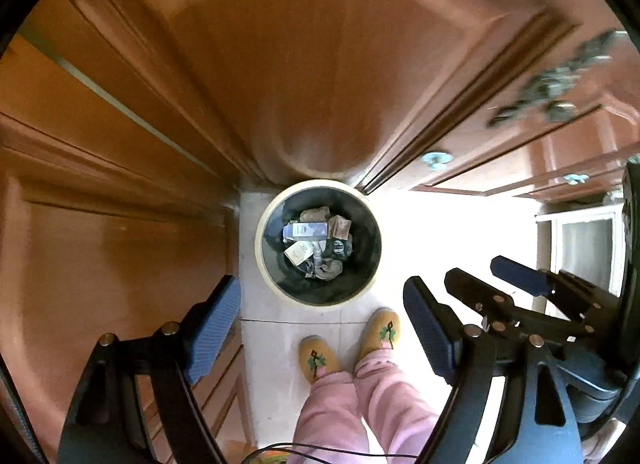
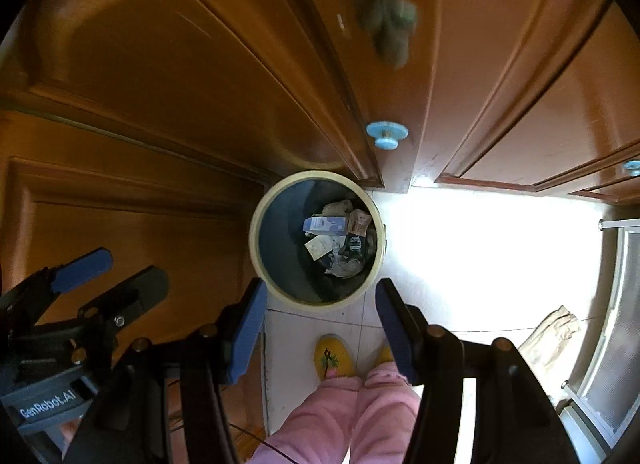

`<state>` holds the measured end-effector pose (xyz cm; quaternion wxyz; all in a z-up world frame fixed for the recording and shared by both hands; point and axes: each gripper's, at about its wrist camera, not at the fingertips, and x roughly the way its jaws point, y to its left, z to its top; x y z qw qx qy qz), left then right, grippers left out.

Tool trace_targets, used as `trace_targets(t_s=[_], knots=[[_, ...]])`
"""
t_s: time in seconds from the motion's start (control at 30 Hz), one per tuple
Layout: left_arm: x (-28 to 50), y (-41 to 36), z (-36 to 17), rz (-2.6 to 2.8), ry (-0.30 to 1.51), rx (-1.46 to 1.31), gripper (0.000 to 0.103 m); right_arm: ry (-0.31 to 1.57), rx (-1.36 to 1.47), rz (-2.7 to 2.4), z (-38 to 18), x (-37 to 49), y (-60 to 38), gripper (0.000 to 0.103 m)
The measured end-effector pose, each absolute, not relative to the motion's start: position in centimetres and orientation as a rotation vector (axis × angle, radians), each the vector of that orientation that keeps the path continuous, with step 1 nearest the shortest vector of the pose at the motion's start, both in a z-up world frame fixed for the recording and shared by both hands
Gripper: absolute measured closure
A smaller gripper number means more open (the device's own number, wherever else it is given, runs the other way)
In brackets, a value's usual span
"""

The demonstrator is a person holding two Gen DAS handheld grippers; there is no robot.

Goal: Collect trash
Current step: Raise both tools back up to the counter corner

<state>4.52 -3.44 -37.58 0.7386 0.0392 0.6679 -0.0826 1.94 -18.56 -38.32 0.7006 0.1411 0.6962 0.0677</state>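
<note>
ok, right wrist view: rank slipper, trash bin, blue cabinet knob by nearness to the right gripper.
From the right gripper:
1. Yellow slipper, just below, on the floor.
2. Trash bin, just above.
3. Blue cabinet knob, farther up, on the cabinet door.
Slipper and bin are close.

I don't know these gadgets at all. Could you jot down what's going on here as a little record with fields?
Setting: tiled floor beside brown wooden cabinet doors
Trash bin: round, cream rim, dark liner
In the bin: a small carton, crumpled paper and wrappers
Left hand-held gripper: open, holding nothing, above the bin
Right hand-held gripper: open, holding nothing
Person: pink trousers, yellow slippers, standing at the bin
</note>
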Motion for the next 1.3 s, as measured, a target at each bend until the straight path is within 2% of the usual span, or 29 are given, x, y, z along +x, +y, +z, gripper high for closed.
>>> trace_targets(t_s=[0.2, 0.47, 0.97, 1.3], knots=[[3.4, -3.8, -30.0, -0.216, 1.446, 0.102, 0.021, 1.494, 0.304, 0.142, -30.7, 0.9, -19.1, 0.046], [2.4, -4.0, -20.5, -0.282, 1.331, 0.14, 0.021, 1.398, 0.302, 0.125, -21.7, -0.5, -19.9, 0.046], [0.6, -5.9, -3.0, -0.407, 0.973, 0.203, 0.021, 1.084, 0.24, 0.072, -5.4, -1.6, -20.0, 0.046], [1.1, -4.3, 3.5, -0.389, 0.802, 0.178, 0.02, 0.946, 0.266, 0.016, -0.2, -0.6, -20.7, 0.046]])
